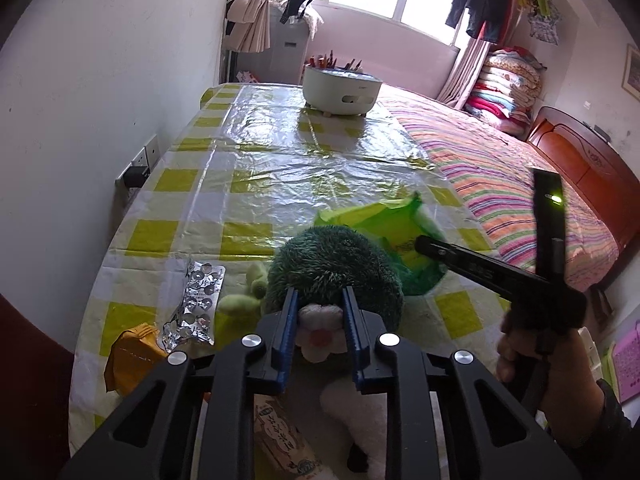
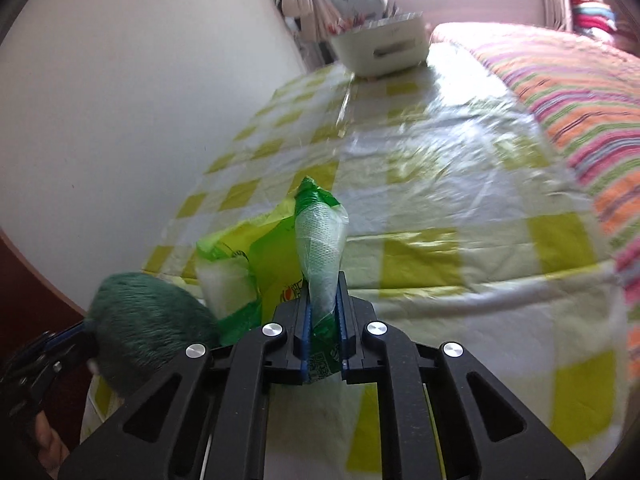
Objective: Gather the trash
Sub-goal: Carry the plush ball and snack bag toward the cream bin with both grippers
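One QR-coded green wrapper (image 2: 320,256), writing unreadable

— What's holding everything up?

— A table (image 1: 248,160) in front of me, under a glossy yellow-and-white checked cover.

— And what lies on it?

— Near me, a plush toy (image 1: 332,272) with a dark green fuzzy top, a green plastic wrapper (image 1: 376,220) just behind it, a silver blister pack (image 1: 196,308), an orange packet (image 1: 132,356) touching that. At the far end, a white round container (image 1: 340,90).
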Demonstrator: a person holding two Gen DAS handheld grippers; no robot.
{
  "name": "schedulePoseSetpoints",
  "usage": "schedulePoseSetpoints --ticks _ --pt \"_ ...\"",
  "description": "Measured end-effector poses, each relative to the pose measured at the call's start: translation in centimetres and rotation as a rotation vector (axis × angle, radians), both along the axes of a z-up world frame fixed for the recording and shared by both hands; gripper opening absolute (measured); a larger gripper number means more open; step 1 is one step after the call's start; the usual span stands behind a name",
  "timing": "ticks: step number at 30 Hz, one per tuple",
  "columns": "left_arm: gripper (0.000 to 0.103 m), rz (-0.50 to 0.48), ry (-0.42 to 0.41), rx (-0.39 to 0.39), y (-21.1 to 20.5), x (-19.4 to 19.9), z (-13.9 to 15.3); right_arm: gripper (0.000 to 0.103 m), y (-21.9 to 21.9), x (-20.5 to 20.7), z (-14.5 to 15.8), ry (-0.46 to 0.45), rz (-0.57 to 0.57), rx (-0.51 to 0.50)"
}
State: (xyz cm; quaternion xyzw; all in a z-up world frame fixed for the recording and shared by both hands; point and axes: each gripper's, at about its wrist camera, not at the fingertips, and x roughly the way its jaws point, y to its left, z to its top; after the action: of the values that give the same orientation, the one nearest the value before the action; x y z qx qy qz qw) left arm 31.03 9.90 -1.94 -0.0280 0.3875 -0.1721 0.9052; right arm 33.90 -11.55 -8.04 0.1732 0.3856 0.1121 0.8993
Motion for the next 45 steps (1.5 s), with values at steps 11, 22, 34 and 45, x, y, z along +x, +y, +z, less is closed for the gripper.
schedulePoseSetpoints --ticks 11,22,34,45 --pt "0.020 -0.060 -0.074 0.019 -2.4 -2.8 1.7 0.009 -4.0 -10.5 6.7 -0.233 -0.116 -0.042" --pt "0.019 -0.123 -0.199 -0.030 -4.5 -6.8 5.5 0.009 -6.4 -18.4 9.3 -0.369 -0.204 -0.069" --pt "0.018 -0.195 -0.252 -0.082 -6.7 -9.7 7.2 0.009 -8.5 -23.2 10.5 -0.458 -0.279 -0.080" --pt "0.017 -0.311 -0.275 -0.102 -11.2 -12.9 7.5 0.009 -12.2 -27.8 10.0 -0.488 -0.376 -0.093"
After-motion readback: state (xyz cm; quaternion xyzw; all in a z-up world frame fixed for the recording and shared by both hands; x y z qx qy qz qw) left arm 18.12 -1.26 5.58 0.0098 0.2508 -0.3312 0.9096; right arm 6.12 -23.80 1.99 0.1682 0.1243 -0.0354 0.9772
